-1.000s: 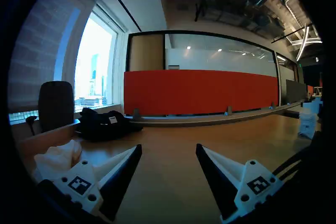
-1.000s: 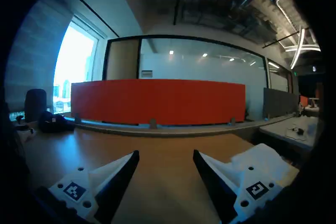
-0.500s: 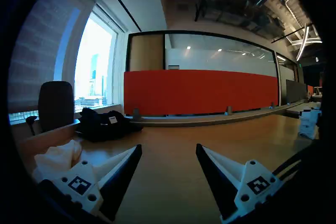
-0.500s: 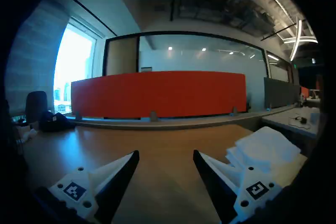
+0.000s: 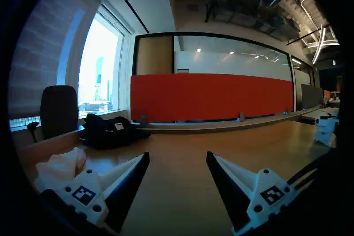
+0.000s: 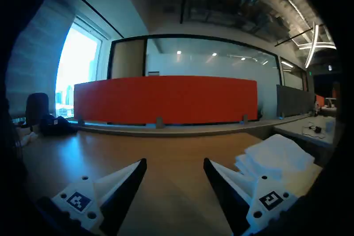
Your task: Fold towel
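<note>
A crumpled pale towel [image 5: 59,167] lies on the wooden table [image 5: 186,147] at the near left, just beyond the left finger of my left gripper [image 5: 177,158]. That gripper is open with nothing between its fingers. In the right gripper view, a stack of folded white towels [image 6: 276,154] sits at the table's right side, behind the right finger of my right gripper [image 6: 175,163], which is open and holds nothing. The same stack [image 5: 325,130] appears small at the far right of the left gripper view.
A black bag [image 5: 108,130] rests on the table at the back left, also visible as the bag [image 6: 55,125] in the right gripper view. A black chair [image 5: 58,110] stands by the window. A red divider [image 5: 212,96] runs along the table's far edge.
The right gripper view has shifted slightly, bringing the folded stack into sharper, fuller sight. The left gripper has stayed still. Both stay open.
</note>
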### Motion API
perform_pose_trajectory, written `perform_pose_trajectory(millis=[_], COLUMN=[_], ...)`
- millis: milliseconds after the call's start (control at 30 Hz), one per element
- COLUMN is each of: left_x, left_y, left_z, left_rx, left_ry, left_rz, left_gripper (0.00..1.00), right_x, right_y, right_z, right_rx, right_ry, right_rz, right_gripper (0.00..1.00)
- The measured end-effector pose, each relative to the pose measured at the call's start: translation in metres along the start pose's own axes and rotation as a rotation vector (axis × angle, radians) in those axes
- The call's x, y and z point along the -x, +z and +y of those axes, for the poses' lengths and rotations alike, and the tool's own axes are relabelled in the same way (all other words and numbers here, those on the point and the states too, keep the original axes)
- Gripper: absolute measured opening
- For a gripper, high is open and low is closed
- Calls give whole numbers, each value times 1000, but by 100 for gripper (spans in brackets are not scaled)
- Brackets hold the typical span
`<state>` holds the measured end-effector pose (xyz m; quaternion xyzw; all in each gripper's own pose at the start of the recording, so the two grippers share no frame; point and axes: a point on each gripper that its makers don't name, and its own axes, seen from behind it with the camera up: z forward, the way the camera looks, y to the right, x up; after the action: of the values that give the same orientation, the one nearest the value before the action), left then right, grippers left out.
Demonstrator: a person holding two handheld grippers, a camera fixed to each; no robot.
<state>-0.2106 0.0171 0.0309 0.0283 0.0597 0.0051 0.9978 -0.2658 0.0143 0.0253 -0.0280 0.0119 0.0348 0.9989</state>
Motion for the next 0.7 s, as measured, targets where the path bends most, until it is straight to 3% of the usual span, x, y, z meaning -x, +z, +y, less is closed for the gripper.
perform_pose_trajectory(millis=[700], left_x=[0], left_y=[0], left_z=[0], left_rx=[0], left_ry=[0], left_rz=[0], left_gripper=[95], right_x=[-4], right_y=[-4], right_z=[-2], right_rx=[-7], right_ry=[-2], right_rz=[29], right_gripper=[99])
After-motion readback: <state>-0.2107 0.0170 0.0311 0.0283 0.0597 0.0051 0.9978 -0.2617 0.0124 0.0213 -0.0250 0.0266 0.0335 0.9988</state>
